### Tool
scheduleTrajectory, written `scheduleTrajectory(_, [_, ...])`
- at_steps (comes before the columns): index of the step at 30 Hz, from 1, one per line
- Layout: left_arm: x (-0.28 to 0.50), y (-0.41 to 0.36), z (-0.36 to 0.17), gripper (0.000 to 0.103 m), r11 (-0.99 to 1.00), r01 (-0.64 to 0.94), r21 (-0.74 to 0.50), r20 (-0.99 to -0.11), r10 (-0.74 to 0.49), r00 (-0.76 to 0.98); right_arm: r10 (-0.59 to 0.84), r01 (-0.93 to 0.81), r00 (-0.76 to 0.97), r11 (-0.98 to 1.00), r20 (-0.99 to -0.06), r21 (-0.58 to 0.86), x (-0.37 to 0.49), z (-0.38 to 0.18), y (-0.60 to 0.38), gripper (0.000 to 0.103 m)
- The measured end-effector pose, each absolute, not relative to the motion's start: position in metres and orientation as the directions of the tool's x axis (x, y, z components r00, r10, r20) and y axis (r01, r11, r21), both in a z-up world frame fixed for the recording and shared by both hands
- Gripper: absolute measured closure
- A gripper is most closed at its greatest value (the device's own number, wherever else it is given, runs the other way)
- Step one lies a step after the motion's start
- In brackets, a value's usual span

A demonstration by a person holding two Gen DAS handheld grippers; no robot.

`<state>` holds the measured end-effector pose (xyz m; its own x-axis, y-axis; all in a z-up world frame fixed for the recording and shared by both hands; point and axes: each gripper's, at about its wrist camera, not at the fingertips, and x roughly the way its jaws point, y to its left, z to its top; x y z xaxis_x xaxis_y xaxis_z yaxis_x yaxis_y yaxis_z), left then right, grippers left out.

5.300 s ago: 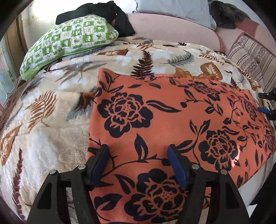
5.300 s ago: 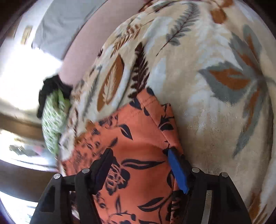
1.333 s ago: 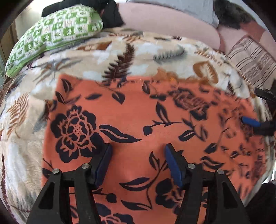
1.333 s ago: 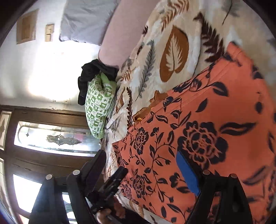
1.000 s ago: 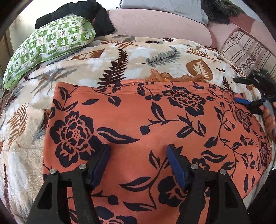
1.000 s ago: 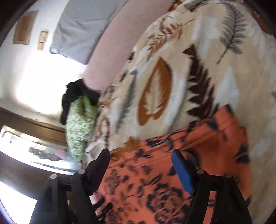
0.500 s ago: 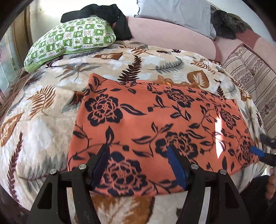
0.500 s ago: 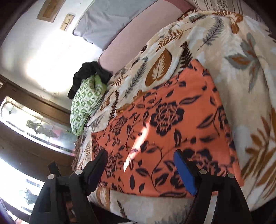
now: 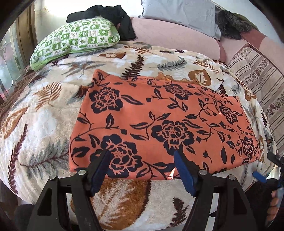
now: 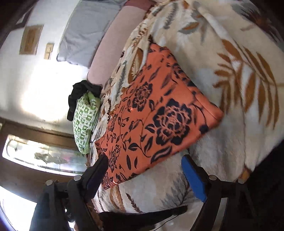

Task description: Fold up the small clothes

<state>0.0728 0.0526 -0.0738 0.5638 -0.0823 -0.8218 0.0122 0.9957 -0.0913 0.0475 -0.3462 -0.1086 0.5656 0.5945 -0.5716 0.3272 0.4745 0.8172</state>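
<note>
The orange garment with dark flowers (image 9: 165, 120) lies flat as a wide rectangle on the leaf-patterned blanket (image 9: 40, 124). My left gripper (image 9: 142, 165) hovers over the garment's near edge, its jaws opening with nothing pinched between them. In the right wrist view the garment (image 10: 156, 110) lies ahead with its near right corner closest. My right gripper (image 10: 145, 170) hangs just off that edge, over the blanket (image 10: 230, 88), and its jaws are opening and empty. The left wrist view shows the right gripper (image 9: 262, 165) at the far right, held by a hand (image 9: 271, 204).
A green checked pillow (image 9: 74, 39) with a black garment (image 9: 106, 14) on it lies at the back left. A pink padded back (image 9: 177, 40), a grey pillow (image 9: 177, 14) and a striped cushion (image 9: 257, 80) border the bed. The blanket's near edge (image 9: 133, 204) drops off below the grippers.
Both grippers have drawn back from over the garment to its near edge, and the whole rectangle now shows. The right gripper has swung from the far right corner to the near right one.
</note>
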Motion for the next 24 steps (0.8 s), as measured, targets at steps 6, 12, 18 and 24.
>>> scheduleTrajectory(6, [0.075,0.047,-0.083,0.029,0.993,-0.007,-0.114,-0.837,-0.092,0.540,0.578,0.433,0.577,0.383,-0.578,0.816,0.058,-0.132,-0.365,0.016])
scheduleTrajectory(12, [0.080,0.040,-0.084,0.029,0.995,-0.002,-0.096,-0.840,-0.080,0.536,0.579,0.429,0.619,0.316,-0.530,0.846,0.086,-0.140,-0.372,0.014])
scheduleTrajectory(18, [0.094,0.022,-0.083,0.028,0.998,-0.003,-0.064,-0.826,-0.052,0.562,0.502,0.356,0.683,0.406,-0.531,0.842,0.102,-0.119,-0.376,0.015])
scheduleTrajectory(24, [0.109,-0.004,-0.085,0.028,0.999,0.011,-0.041,-0.818,-0.040,0.574,0.509,0.334,0.678,0.430,-0.531,0.839,0.114,-0.124,-0.374,0.016])
